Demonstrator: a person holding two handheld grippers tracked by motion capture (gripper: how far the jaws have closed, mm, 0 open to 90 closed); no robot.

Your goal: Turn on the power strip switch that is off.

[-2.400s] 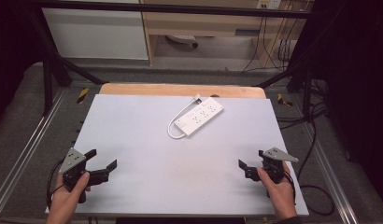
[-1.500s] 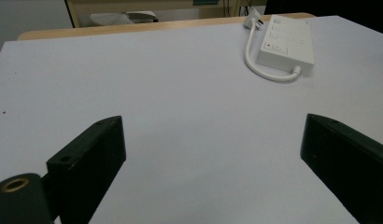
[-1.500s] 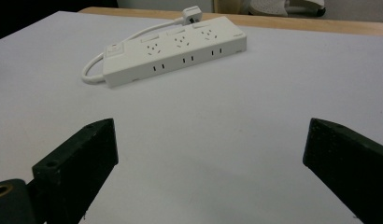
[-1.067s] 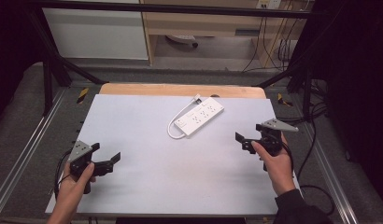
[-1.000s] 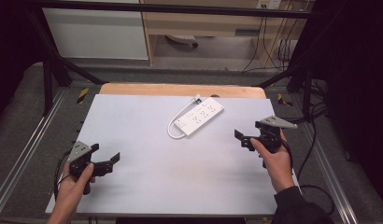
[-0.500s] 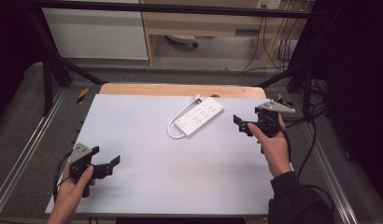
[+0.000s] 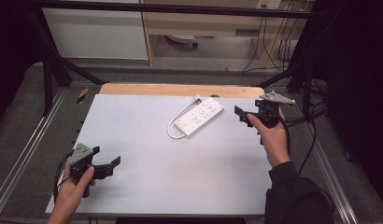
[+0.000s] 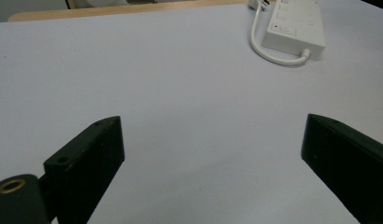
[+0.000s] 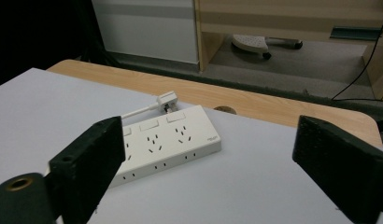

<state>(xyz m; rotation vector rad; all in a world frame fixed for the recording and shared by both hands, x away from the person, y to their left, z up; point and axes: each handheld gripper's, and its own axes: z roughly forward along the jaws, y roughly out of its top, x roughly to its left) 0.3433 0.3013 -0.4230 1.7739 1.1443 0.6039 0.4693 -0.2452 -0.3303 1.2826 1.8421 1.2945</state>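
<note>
A white, rigid plastic power strip (image 7: 201, 116) lies at the white table's (image 7: 180, 177) one o'clock; the right gripper (image 7: 243, 114), empty, jaws wide though just narrowing, nears its end (light, slick; grip across the narrow sides).

power strip (image 8: 297, 28) runs off the top edge in the left gripper view, so its far end and most of its sockets are cut, same for its plug (image 8: 254, 3). In the right gripper view the near end of the strip sits behind the left jaw, switch end hidden. Both views crop the jaws at the bottom and right edges. From the high view the right gripper (image 7: 249, 112) is half covered by the hand (image 7: 273, 137) holding it, and the strip's socket markings are too small to read
</note>
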